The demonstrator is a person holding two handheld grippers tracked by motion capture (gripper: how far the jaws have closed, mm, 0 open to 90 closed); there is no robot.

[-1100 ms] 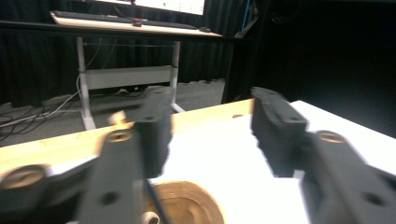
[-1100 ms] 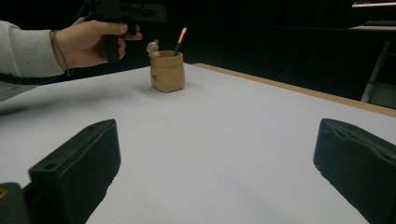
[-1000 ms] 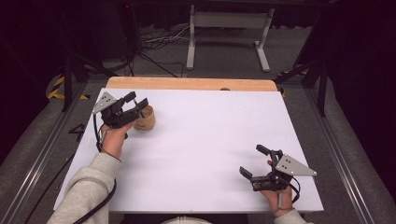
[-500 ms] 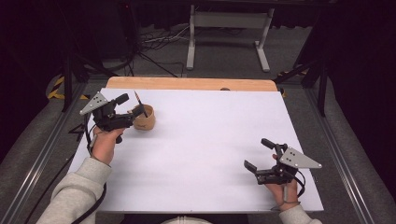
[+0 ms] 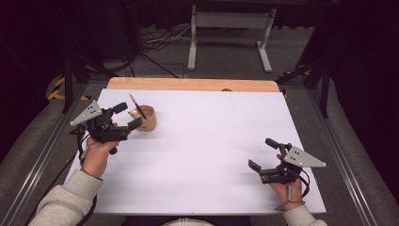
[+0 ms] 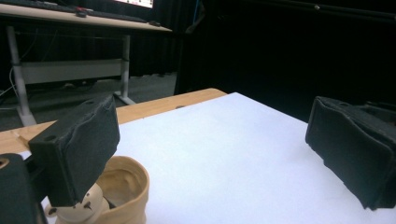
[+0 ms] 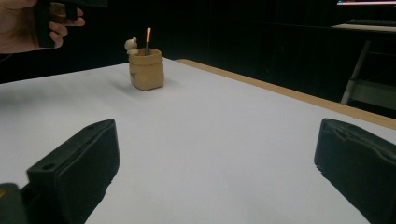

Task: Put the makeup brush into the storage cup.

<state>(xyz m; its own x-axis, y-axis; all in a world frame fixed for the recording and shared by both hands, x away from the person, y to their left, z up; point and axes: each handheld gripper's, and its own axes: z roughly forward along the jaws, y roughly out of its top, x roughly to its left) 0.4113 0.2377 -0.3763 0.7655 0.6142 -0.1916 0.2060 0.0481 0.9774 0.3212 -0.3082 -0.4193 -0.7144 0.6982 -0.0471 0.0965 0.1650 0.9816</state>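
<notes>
A tan sack-shaped cup [image 5: 149,121] stands at the far left of the white table top [image 5: 211,136]. A dark pencil [image 5: 138,107] leans out of it beside a small bear figure [image 5: 135,114]. My left gripper [image 5: 129,116] hovers just left of the cup, open; its jaws have just been opening and nothing is between them. In the left gripper view the cup [image 6: 126,186] sits low beside the left jaw. My right gripper [image 5: 261,153] is open and empty near the front right edge. From it the cup [image 7: 146,69] and pencil [image 7: 147,39] show far off.
A bare wooden strip [image 5: 188,84] runs along the table's far edge. Beyond it stand a white desk frame [image 5: 230,28] and floor cables [image 5: 155,42]. Metal rails [image 5: 42,146] flank the table. A wide stretch of white surface lies between the two hands.
The left gripper has drawn back from over the cup toward the left and near side, its jaws wider. The pencil now stands free in the cup. The right hand has hardly moved.
</notes>
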